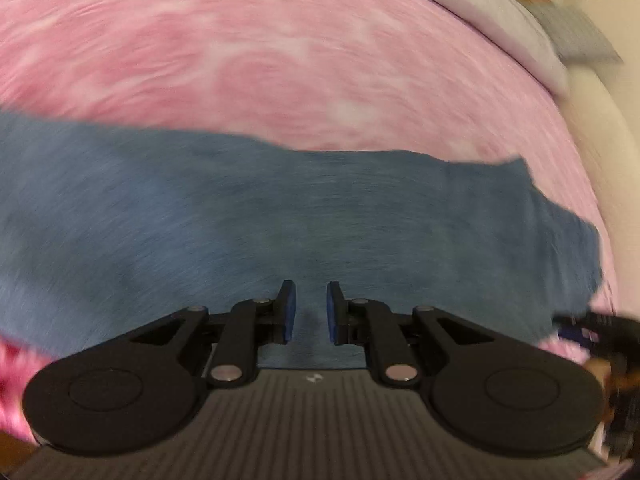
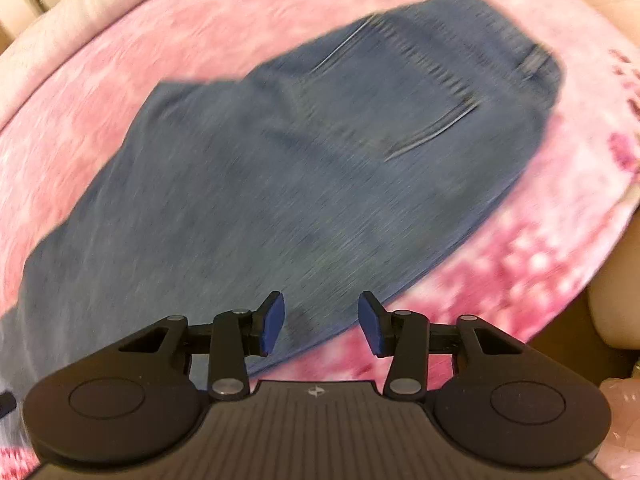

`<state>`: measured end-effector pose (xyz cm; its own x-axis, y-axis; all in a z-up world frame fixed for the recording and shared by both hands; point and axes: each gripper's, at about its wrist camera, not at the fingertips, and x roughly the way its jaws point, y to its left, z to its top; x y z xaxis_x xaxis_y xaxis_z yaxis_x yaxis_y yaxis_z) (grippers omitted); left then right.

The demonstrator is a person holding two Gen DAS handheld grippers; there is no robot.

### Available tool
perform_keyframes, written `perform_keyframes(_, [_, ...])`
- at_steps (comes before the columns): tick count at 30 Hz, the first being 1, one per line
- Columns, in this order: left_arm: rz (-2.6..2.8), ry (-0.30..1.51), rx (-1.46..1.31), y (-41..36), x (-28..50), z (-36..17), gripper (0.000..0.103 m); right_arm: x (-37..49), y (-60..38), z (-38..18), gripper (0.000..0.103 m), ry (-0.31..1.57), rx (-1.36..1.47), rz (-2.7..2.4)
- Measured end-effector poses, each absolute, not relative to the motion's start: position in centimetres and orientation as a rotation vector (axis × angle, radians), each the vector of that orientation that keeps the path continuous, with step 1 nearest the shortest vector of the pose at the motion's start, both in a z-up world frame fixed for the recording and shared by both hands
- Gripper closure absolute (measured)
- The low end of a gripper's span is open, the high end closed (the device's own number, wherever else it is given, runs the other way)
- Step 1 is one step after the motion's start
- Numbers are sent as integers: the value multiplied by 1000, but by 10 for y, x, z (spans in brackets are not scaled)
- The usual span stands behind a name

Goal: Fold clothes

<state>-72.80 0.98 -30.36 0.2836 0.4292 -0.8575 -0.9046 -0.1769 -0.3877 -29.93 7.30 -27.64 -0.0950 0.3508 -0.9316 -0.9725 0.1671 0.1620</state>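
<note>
A pair of blue jeans [image 1: 280, 220] lies flat on a pink patterned bedspread [image 1: 240, 48]. Seen from the right wrist, the jeans [image 2: 300, 160] run from lower left to upper right, with a back pocket [image 2: 400, 92] and the waistband at the far end. My left gripper [image 1: 311, 312] hovers over the denim, its blue pads a narrow gap apart with nothing between them. My right gripper [image 2: 321, 322] hangs above the near edge of the jeans, open wider and empty. Both views are blurred by motion.
A pale lilac pillow [image 1: 500, 28] lies at the bed's far right, with a cream padded headboard [image 1: 600, 128] beyond it. A dark object [image 1: 600, 332] shows at the left view's right edge. Cream upholstery [image 2: 616, 312] borders the bedspread [image 2: 80, 100] on the right.
</note>
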Motion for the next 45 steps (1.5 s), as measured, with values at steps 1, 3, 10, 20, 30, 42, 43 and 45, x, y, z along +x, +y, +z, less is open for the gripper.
perform_keyframes(1, [1247, 530, -1211, 20, -720, -301, 91, -291, 75, -272, 57, 1138, -723, 1283])
perform_keyframes(3, [1175, 533, -1177, 45, -701, -295, 90, -279, 83, -268, 53, 1162, -680, 1253])
perform_keyframes(10, [961, 522, -1132, 147, -616, -293, 75, -240, 131, -270, 53, 1193, -644, 1236])
perform_keyframes(20, [924, 562, -1163, 274, -528, -317, 53, -132, 269, -257, 32, 1018, -652, 1384])
perform_keyframes(30, [765, 534, -1463, 297, -522, -363, 85, -88, 347, -306, 62, 1430, -648, 1525])
perform_keyframes(42, [1020, 315, -1399, 274, -532, -385, 96, -69, 309, -313, 90, 1284, -399, 1420])
perform_keyframes(43, [1040, 327, -1388, 277, -532, -388, 95, -70, 310, -319, 88, 1278, -375, 1414])
perform_keyframes(45, [1092, 350, -1348, 282, -536, -385, 95, -82, 323, -317, 75, 1218, -431, 1400])
